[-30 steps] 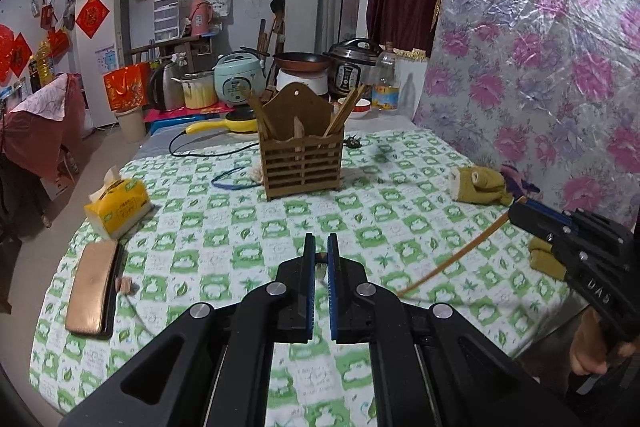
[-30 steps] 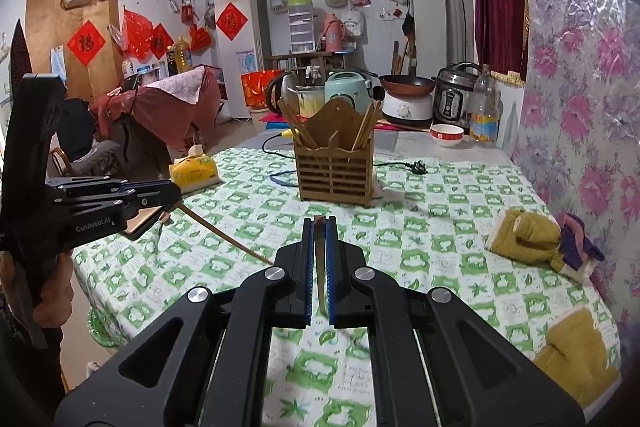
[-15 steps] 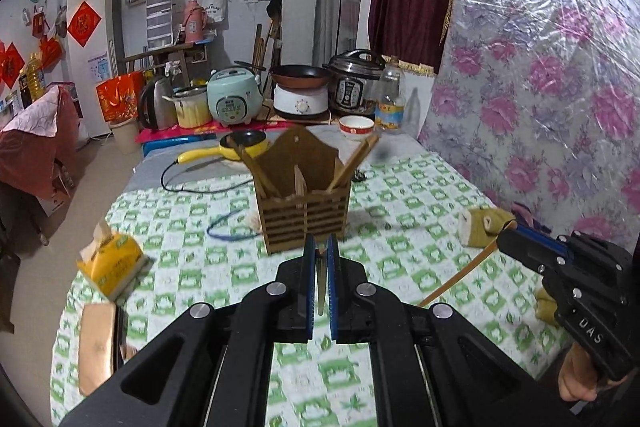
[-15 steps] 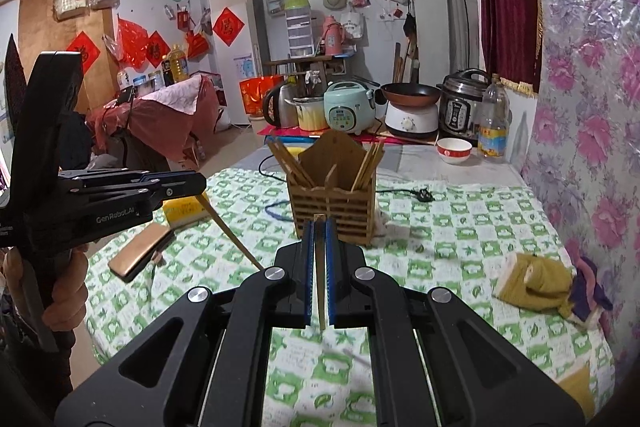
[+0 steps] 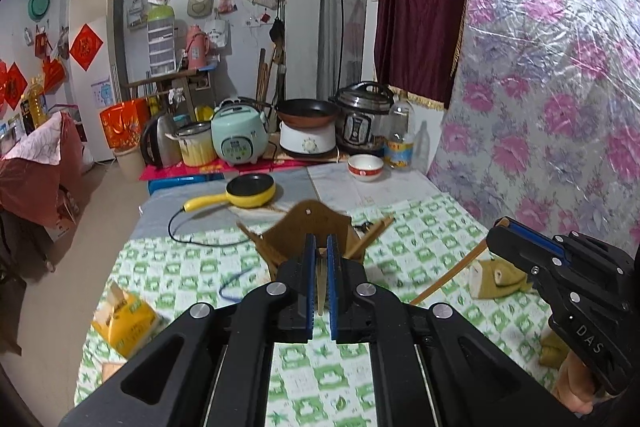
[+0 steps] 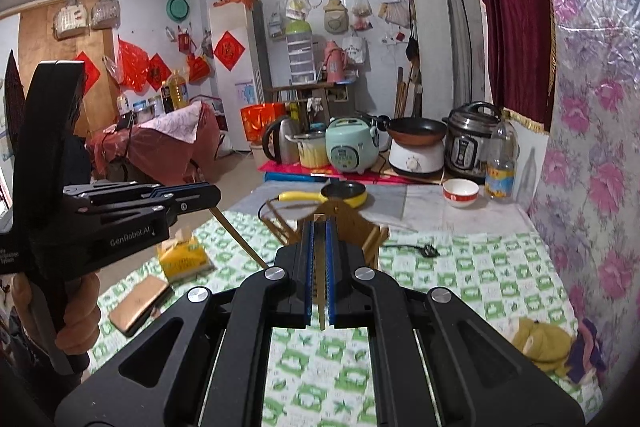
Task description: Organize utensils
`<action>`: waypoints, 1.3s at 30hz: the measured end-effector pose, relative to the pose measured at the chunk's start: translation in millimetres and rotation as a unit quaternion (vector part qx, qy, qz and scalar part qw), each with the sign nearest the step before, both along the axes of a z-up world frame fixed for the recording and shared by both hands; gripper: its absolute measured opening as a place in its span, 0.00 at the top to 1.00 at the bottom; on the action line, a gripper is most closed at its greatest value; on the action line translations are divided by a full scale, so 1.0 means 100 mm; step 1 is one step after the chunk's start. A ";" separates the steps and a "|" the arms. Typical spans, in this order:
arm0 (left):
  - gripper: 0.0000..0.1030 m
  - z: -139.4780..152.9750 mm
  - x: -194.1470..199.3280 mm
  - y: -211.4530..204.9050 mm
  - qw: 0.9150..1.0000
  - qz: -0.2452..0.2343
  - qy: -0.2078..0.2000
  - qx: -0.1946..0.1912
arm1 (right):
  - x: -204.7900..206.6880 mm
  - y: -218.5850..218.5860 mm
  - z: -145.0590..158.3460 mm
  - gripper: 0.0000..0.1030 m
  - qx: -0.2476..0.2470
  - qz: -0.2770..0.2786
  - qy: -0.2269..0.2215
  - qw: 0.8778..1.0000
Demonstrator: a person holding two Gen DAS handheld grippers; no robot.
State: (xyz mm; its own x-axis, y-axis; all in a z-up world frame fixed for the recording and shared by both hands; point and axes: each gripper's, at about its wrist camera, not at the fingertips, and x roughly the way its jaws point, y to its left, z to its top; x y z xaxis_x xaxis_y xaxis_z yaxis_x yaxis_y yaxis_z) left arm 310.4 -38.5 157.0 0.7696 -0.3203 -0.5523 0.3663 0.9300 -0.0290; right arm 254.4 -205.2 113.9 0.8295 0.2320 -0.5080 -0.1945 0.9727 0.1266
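Note:
A wooden utensil holder with several chopsticks leaning in it stands mid-table on the green checked cloth; my fingers hide its lower part. My left gripper hangs just in front of it and above it, shut on a wooden chopstick seen end-on. My right gripper enters from the right, shut on a second chopstick that slants down-left. In the right wrist view, the right gripper clamps its chopstick before the holder. The left gripper sits at the left, its chopstick slanting down.
A yellow tissue pack and a brown flat case lie near the table's left edge. Yellow cloths lie at the right. Beyond the holder are a yellow pan, a bowl, a black plug and cookers.
Both grippers have risen and come closer to the wooden holder, each still clamped on its chopstick. The holder now sits right behind the fingertips in both views.

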 end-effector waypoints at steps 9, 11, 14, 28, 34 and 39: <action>0.94 0.21 0.39 -0.10 1.000 0.008 -0.023 0.007 | 0.48 -0.01 0.12 0.94 0.006 -0.018 -0.017 1.000; 0.94 0.21 0.50 -0.12 1.000 0.010 -0.024 0.007 | 0.60 0.00 0.11 0.94 0.001 -0.025 -0.019 0.999; 0.94 0.15 0.67 -0.15 1.000 0.010 -0.020 0.005 | 0.78 0.00 0.05 0.94 0.004 -0.030 -0.017 0.999; 0.41 -0.54 1.29 0.10 0.997 0.038 0.054 -0.026 | 1.51 0.06 -0.80 0.89 -0.001 -0.037 0.069 0.997; 0.30 -0.19 0.94 0.37 0.996 0.066 0.027 -0.047 | 1.14 0.02 -0.38 0.71 0.005 -0.045 0.025 0.999; 0.25 0.09 0.46 0.40 0.997 0.078 -0.008 -0.030 | 0.70 0.05 -0.09 0.66 0.003 -0.046 0.002 0.999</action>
State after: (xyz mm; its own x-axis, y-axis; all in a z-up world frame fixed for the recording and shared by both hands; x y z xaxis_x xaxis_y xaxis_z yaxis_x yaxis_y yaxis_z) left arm 356.2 2.0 166.4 0.8206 -0.2286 -0.5238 0.2188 0.9723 -0.0816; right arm 324.7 -199.7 104.5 0.8457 0.1580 -0.5097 -0.1040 0.9856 0.1330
